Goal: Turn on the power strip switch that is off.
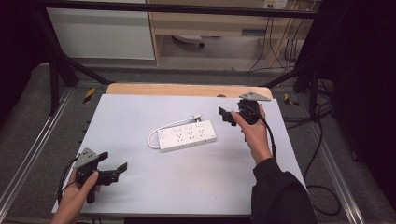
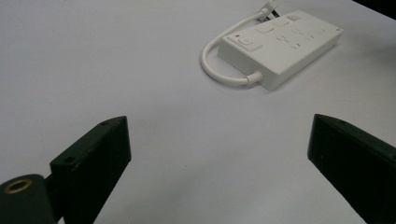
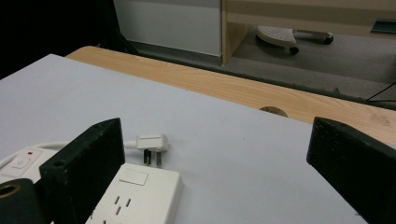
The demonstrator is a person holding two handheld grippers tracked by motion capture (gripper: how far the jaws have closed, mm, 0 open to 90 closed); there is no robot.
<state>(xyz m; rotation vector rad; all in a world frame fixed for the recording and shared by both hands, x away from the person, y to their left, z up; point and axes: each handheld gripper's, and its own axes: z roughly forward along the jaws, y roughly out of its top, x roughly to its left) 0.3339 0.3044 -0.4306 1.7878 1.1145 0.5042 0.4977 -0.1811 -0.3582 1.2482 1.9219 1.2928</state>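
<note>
A white power strip point(image 1: 188, 136) lies flat near the middle of the white worktop point(image 1: 140, 186), its short cord point(image 1: 161, 130) looped round one end and its plug point(image 1: 196, 116) resting just behind it. The right hand-held gripper point(image 1: 227, 115) hovers just beyond the strip's far end, jaws spread wide and empty. The left hand-held gripper point(image 1: 113, 168) sits well apart from the strip, toward the worktop's near corner, jaws likewise gaping with nothing between them.

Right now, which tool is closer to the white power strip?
Right. The right tool hovers just past the power strip at its far end, while the left tool sits farther off, near the table's front left corner.
</note>
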